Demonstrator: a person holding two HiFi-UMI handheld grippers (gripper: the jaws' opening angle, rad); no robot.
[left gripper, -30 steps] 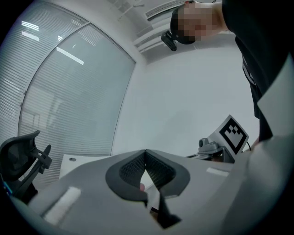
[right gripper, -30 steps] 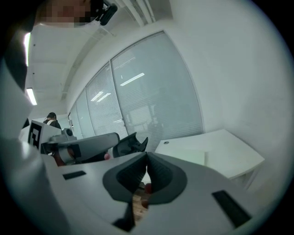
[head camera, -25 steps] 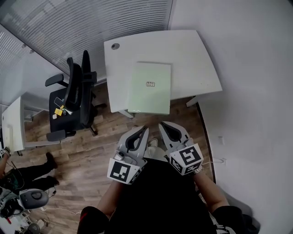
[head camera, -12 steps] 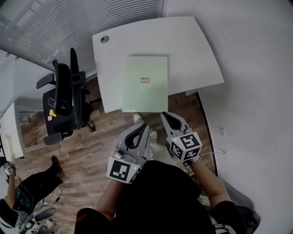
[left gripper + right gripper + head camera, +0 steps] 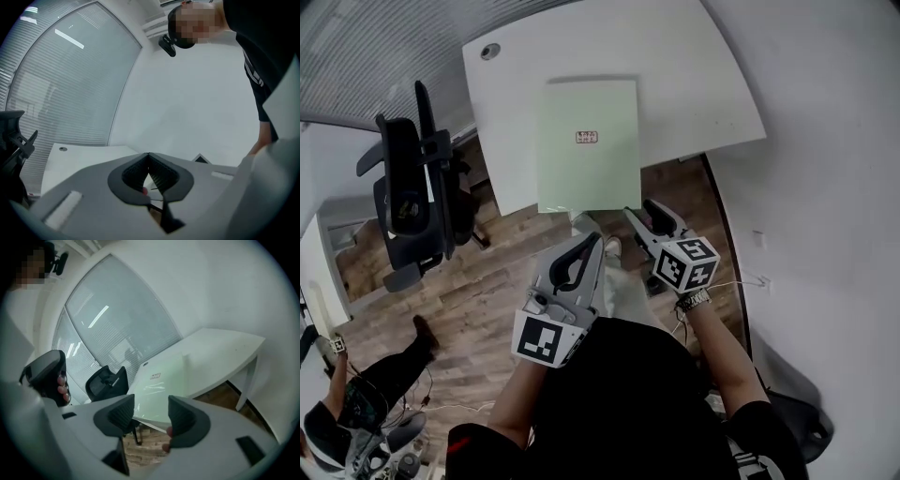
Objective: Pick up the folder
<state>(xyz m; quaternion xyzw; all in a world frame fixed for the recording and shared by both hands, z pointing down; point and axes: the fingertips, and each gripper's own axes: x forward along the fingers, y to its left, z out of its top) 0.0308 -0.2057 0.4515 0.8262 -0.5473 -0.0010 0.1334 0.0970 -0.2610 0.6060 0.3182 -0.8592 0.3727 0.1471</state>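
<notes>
The pale green folder [image 5: 586, 145] lies flat on the white table [image 5: 694, 84], its near edge at the table's front edge. In the head view my right gripper [image 5: 642, 211] is just short of the folder's near right corner. Its jaws are opening, and in the right gripper view [image 5: 151, 404] they stand apart with nothing between the pads. The folder [image 5: 159, 380] lies just beyond them. My left gripper [image 5: 597, 238] hangs lower, over the floor in front of the table. Its tips meet in the left gripper view [image 5: 149, 157], with nothing held.
A black office chair [image 5: 408, 187] stands left of the table on the wooden floor [image 5: 487, 281]. A glass wall with blinds [image 5: 375, 47] runs behind it, and a white wall [image 5: 825, 187] is on the right. Another person [image 5: 356, 394] sits at lower left.
Both grippers have come nearer the table's front edge, the right one more. The right gripper has rolled and its jaws have parted. The table and folder look larger.
</notes>
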